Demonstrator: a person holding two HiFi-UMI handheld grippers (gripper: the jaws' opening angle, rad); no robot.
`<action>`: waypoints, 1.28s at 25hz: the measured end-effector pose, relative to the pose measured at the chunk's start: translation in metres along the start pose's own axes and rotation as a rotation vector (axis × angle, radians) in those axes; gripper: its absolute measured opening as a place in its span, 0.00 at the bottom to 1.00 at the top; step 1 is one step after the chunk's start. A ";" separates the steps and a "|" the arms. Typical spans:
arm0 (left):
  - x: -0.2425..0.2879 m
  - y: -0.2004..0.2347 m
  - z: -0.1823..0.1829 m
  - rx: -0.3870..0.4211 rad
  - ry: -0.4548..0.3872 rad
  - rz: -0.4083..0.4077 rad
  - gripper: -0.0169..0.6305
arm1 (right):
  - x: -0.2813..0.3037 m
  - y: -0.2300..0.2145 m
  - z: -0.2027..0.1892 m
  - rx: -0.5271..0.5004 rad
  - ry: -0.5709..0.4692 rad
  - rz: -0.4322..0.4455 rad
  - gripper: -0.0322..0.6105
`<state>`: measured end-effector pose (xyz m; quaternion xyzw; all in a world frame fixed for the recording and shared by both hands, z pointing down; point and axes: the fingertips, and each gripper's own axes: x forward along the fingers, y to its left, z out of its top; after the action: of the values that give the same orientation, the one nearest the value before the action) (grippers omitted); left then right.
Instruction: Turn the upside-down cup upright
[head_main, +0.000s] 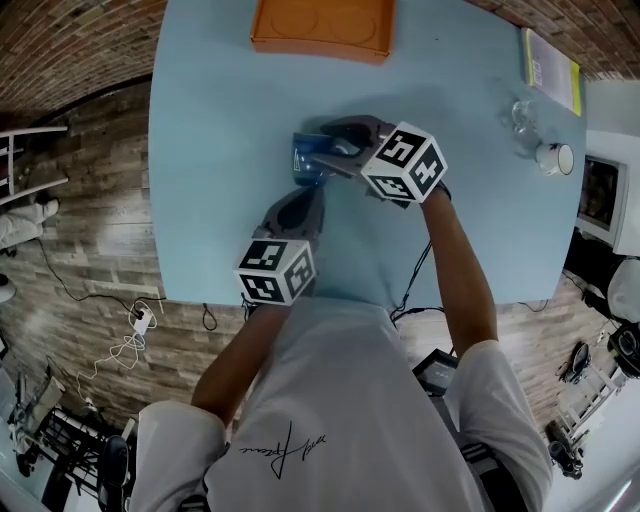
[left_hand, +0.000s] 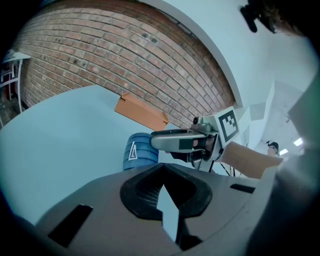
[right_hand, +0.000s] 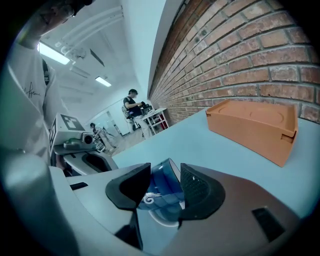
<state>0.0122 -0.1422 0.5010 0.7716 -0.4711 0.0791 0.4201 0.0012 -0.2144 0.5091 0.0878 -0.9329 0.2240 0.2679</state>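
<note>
A blue ribbed cup stands on the light blue table; I cannot tell which end is up. In the left gripper view the cup shows a white triangle mark. My right gripper reaches round it from the right. In the right gripper view the cup sits between the wide-apart jaws of that gripper, and a pale round face of it shows low down. My left gripper is just in front of the cup, shut and empty.
An orange box lies at the table's far edge. At the far right are a clear glass, a white mug and a yellowish booklet. Cables lie on the wooden floor to the left.
</note>
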 end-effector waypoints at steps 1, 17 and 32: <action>0.000 0.001 0.000 -0.002 0.001 0.000 0.04 | 0.000 0.000 0.000 0.005 0.002 0.005 0.30; -0.002 0.023 -0.009 -0.032 0.024 0.046 0.04 | 0.003 0.022 -0.017 0.034 0.077 0.131 0.30; -0.013 0.042 -0.018 -0.049 0.025 0.108 0.04 | 0.000 0.026 -0.018 0.053 0.045 0.097 0.24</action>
<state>-0.0228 -0.1296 0.5297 0.7336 -0.5085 0.0998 0.4396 0.0022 -0.1826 0.5129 0.0444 -0.9236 0.2631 0.2754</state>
